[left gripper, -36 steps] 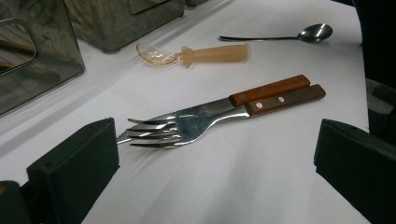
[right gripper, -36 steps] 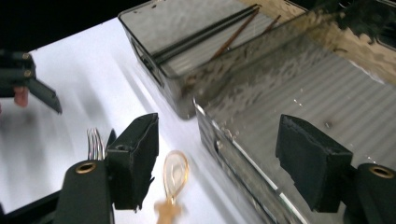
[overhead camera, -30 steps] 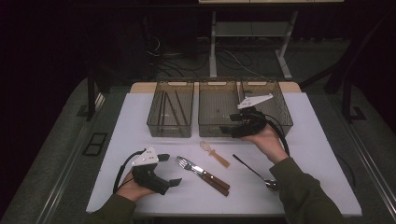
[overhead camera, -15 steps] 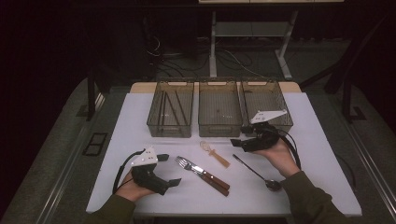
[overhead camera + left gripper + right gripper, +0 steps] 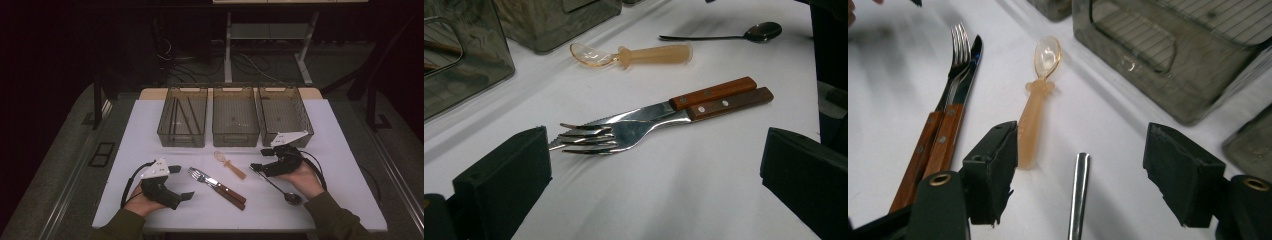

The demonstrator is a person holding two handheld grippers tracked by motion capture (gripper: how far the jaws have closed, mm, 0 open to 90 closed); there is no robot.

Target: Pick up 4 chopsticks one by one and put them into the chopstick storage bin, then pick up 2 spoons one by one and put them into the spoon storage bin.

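A fork (image 5: pixel 200 175) and a knife (image 5: pixel 227 192) with wooden handles lie side by side on the white table (image 5: pixel 150 130). A translucent plastic spoon (image 5: pixel 230 164) lies behind them and a metal spoon (image 5: pixel 281 188) to their right. My left gripper (image 5: pixel 181 182) rests open at the front left, its jaws facing the fork's tines (image 5: pixel 589 137). My right gripper (image 5: pixel 259 161) stands open, low over the tip of the metal spoon's handle (image 5: pixel 1079 190), which lies between its jaws. The plastic spoon (image 5: pixel 1038 100) lies just off its left jaw.
Three smoky clear bins stand in a row at the back: the left bin (image 5: pixel 182 117) holds thin dark sticks, while the middle bin (image 5: pixel 235 117) and right bin (image 5: pixel 284 112) look bare. The right bin's front wall is close behind the right gripper.
My right gripper has come back and down from over the right bin to the table by the metal spoon's handle. The left gripper has stayed put.
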